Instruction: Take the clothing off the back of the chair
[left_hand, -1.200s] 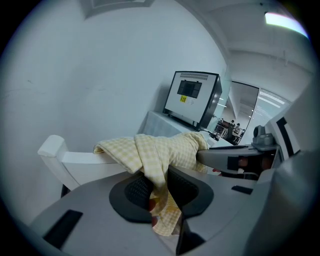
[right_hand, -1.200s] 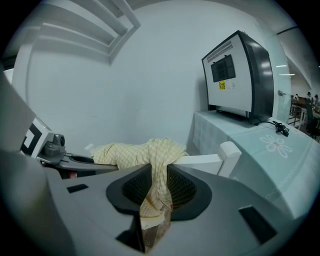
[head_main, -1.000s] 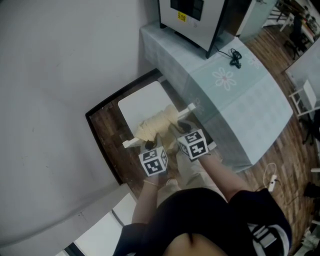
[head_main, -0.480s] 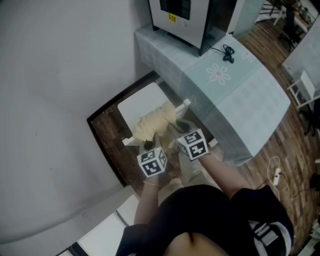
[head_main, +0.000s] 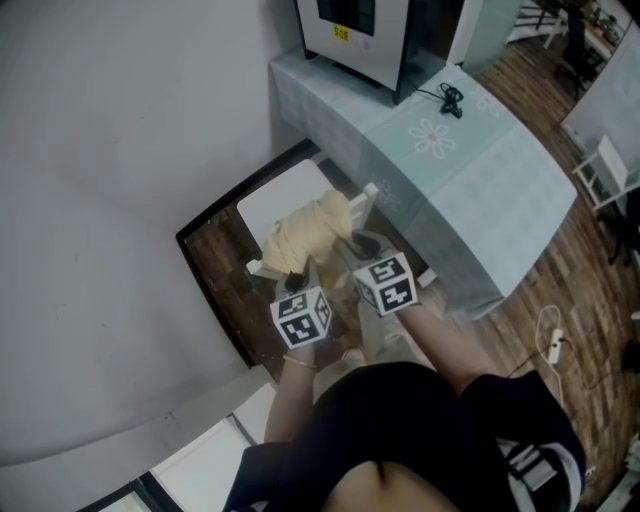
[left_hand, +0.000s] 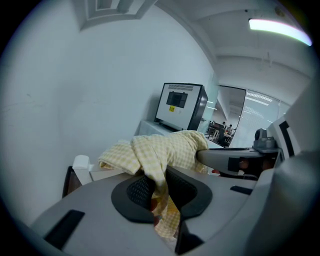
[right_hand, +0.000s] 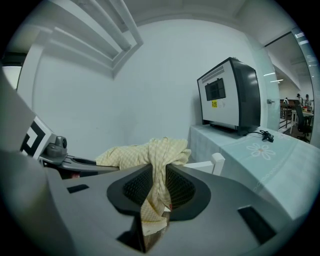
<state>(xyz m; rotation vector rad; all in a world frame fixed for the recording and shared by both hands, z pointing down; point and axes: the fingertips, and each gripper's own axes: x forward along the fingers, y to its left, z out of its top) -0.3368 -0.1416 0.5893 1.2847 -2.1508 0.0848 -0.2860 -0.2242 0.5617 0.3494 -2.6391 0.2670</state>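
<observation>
Head view looks steeply down on a white chair (head_main: 283, 203) tucked into a corner. The pale yellow checked clothing (head_main: 305, 232) is bunched along the chair's top rail (head_main: 364, 195). The bundle's long axis follows that rail, running from about 8 o'clock to 2 o'clock in this view. Both grippers sit on its near side, the left gripper (head_main: 294, 285) at the 8 o'clock end and the right gripper (head_main: 356, 247) towards the 2 o'clock end. Each hand has its own end, and neither looks clearly nearer.

Left gripper view shows its fingers (left_hand: 140, 190) clenched on a fold of the fabric. The fold climbs from between them towards 12 o'clock into the heap, and a loose tail hangs at 6 o'clock. Right gripper view shows much the same: fingers (right_hand: 136, 188) pinched on a twisted strand, with the bulk at 12 o'clock and a rail post (right_hand: 217, 162) at 3 o'clock of the heap.

The bulk lies ahead of and slightly above both sets of fingers. Whether it has cleared the rail I cannot tell. The next move probably calls for an even lift, up and back towards the person, square to the rail. The cloth-covered bench (head_main: 480, 190) stands close at 3 o'clock of the right gripper.
</observation>
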